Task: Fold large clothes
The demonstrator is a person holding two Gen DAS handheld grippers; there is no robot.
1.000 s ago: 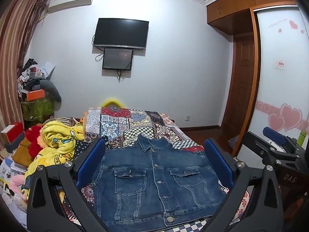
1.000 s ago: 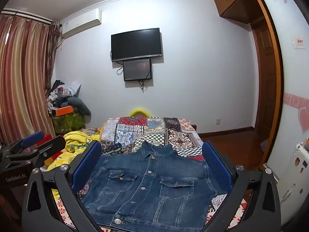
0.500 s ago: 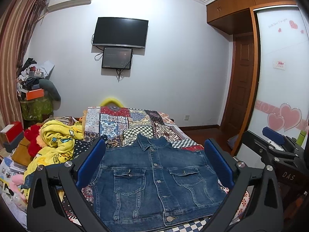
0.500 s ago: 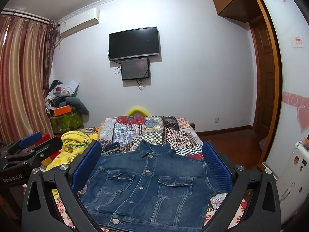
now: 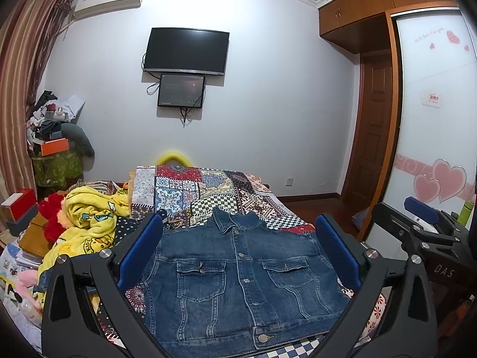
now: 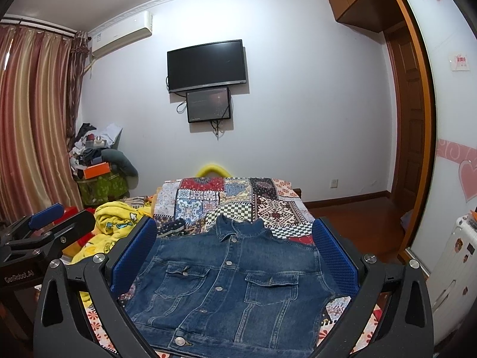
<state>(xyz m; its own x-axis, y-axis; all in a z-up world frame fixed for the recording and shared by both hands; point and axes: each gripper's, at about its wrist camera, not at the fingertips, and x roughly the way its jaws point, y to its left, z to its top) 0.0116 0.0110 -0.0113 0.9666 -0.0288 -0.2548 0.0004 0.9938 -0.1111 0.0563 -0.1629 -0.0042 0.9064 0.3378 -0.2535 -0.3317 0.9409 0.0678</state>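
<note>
A blue denim jacket (image 5: 238, 277) lies flat and buttoned on the patchwork bedspread (image 5: 205, 191), collar toward the far wall; it looks sleeveless, so any sleeves are hidden. In the right wrist view the same jacket (image 6: 232, 286) fills the lower middle. My left gripper (image 5: 238, 253) hovers open above the jacket's near half, blue pads wide apart and holding nothing. The right gripper (image 6: 234, 256) is open too, above the jacket and empty. Each gripper shows at the edge of the other's view: the right gripper (image 5: 423, 226) and the left gripper (image 6: 44, 226).
A crumpled yellow cartoon blanket (image 5: 89, 223) and red plush lie left of the jacket. Boxes and books (image 5: 21, 208) stack at the bed's left side. A cluttered stand (image 5: 53, 149) sits in the far left corner. A wardrobe with heart decals (image 5: 432, 149) stands right.
Both grippers have lifted and tilted slightly, so the jacket sits a little lower in both views. Both stay open; the jacket has not moved.
</note>
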